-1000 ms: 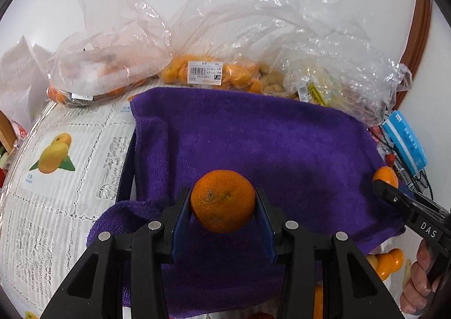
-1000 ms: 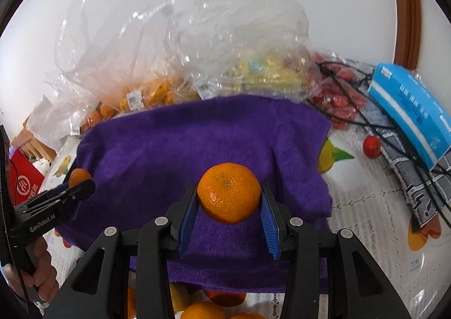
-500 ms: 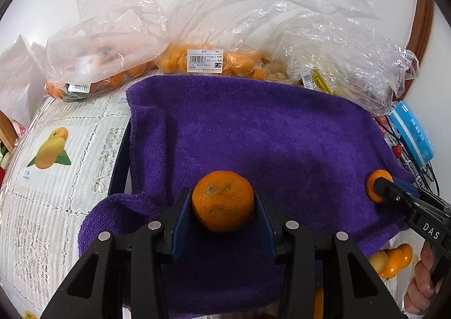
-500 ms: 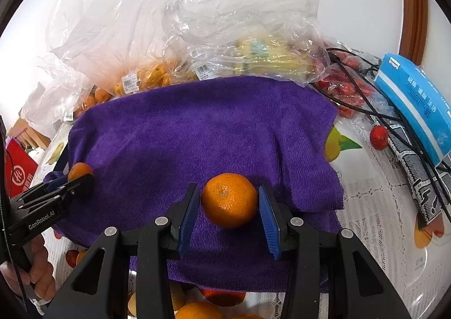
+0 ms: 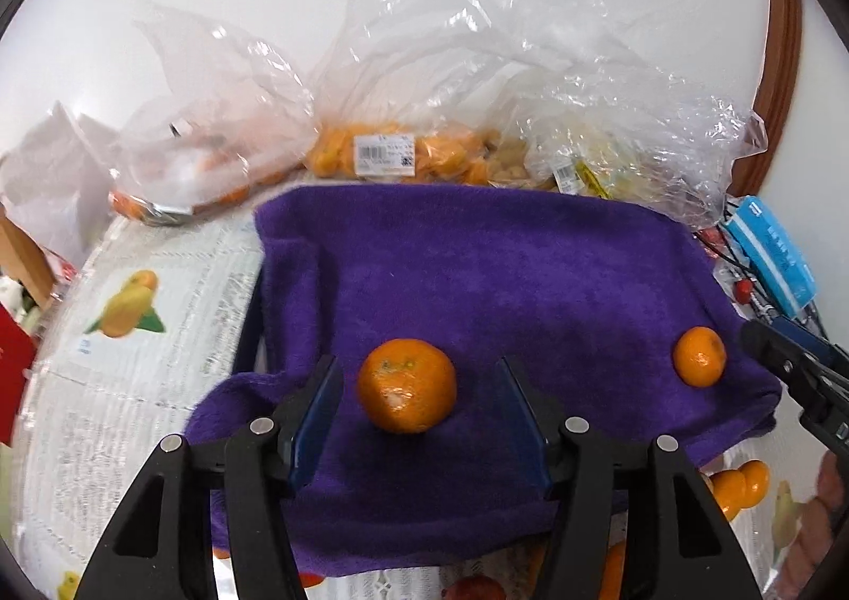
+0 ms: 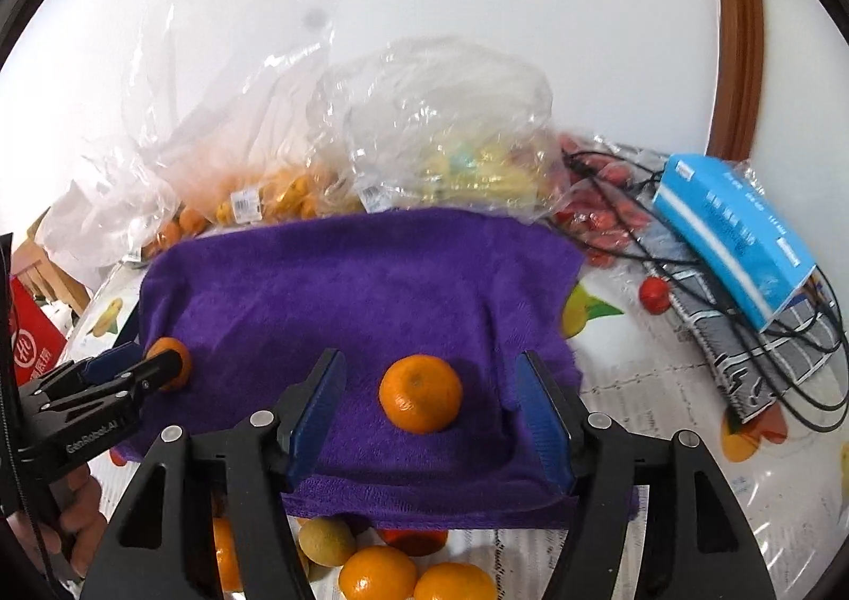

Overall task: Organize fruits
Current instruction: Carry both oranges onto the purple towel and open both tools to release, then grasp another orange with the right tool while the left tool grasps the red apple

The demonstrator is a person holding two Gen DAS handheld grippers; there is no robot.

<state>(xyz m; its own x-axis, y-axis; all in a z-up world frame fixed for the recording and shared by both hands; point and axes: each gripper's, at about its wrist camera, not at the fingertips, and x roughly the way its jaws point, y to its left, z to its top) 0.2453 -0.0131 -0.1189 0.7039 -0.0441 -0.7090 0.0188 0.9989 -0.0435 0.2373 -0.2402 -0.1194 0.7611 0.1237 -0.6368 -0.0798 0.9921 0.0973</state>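
Observation:
A purple towel point(image 5: 477, 271) lies spread on the table; it also shows in the right wrist view point(image 6: 345, 281). My left gripper point(image 5: 419, 409) is open, its blue pads apart on either side of a mandarin point(image 5: 406, 392) that rests on the towel. My right gripper point(image 6: 432, 411) is open around a second mandarin point(image 6: 421, 393) lying on the towel. That second mandarin point(image 5: 699, 356) sits at the towel's right edge in the left wrist view. The first mandarin point(image 6: 170, 364) shows at the towel's left edge in the right wrist view.
Clear plastic bags of fruit point(image 5: 403, 154) line the back against the wall. A blue box point(image 6: 737, 234) and black cables point(image 6: 690, 260) lie at the right. Loose mandarins point(image 6: 377, 573) sit before the towel's near edge. A red box point(image 6: 29, 340) is at far left.
Both grippers have opened and let go of their mandarins, which now rest on the towel. Both grippers have drawn back slightly.

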